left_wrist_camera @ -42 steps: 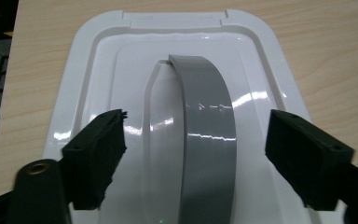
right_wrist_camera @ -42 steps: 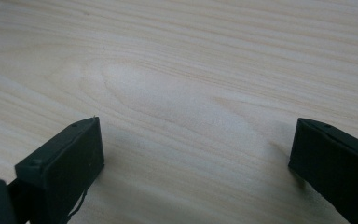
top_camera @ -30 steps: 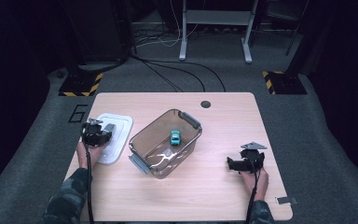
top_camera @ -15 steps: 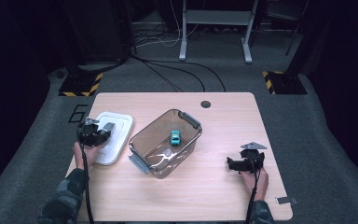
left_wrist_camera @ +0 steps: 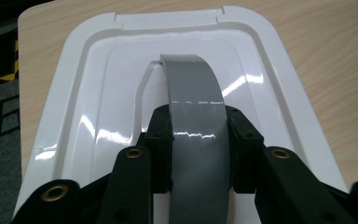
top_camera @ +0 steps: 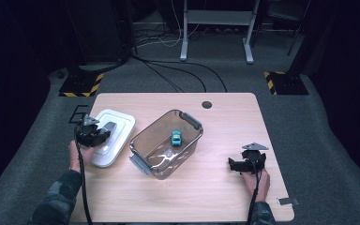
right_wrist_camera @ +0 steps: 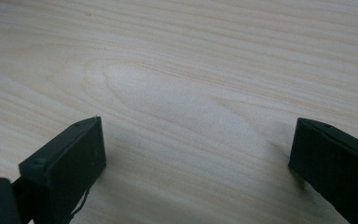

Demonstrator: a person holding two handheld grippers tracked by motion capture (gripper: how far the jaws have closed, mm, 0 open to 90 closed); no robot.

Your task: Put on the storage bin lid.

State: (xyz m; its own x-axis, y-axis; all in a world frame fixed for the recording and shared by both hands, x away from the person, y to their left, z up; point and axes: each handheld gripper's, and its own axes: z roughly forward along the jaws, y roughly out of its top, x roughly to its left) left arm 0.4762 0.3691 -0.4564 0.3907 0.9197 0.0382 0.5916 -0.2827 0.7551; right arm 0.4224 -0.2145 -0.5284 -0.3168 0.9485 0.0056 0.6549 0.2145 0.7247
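A white lid (top_camera: 120,130) lies flat at the table's left side. My left gripper (top_camera: 93,133) sits over its near edge. In the left gripper view the gripper (left_wrist_camera: 199,135) is shut on the lid's arched grey handle (left_wrist_camera: 191,93), with the glossy white lid (left_wrist_camera: 74,116) spread out below. A clear plastic container (top_camera: 150,140) with grey end latches stands at the table's middle, and a small teal toy car (top_camera: 176,137) rests inside it. My right gripper (top_camera: 246,163) rests low at the table's right, apart from the container. Its jaws stand wide open over bare wood (right_wrist_camera: 196,154).
The wooden table (top_camera: 225,131) has a round cable hole (top_camera: 206,104) near its far edge and a small grey tag (top_camera: 288,201) at its front right corner. Cables and yellow-black striped stand feet (top_camera: 82,86) lie on the carpet beyond.
My left hand and gripper have edged slightly to the left at the lid. The right gripper and the container have stayed put.
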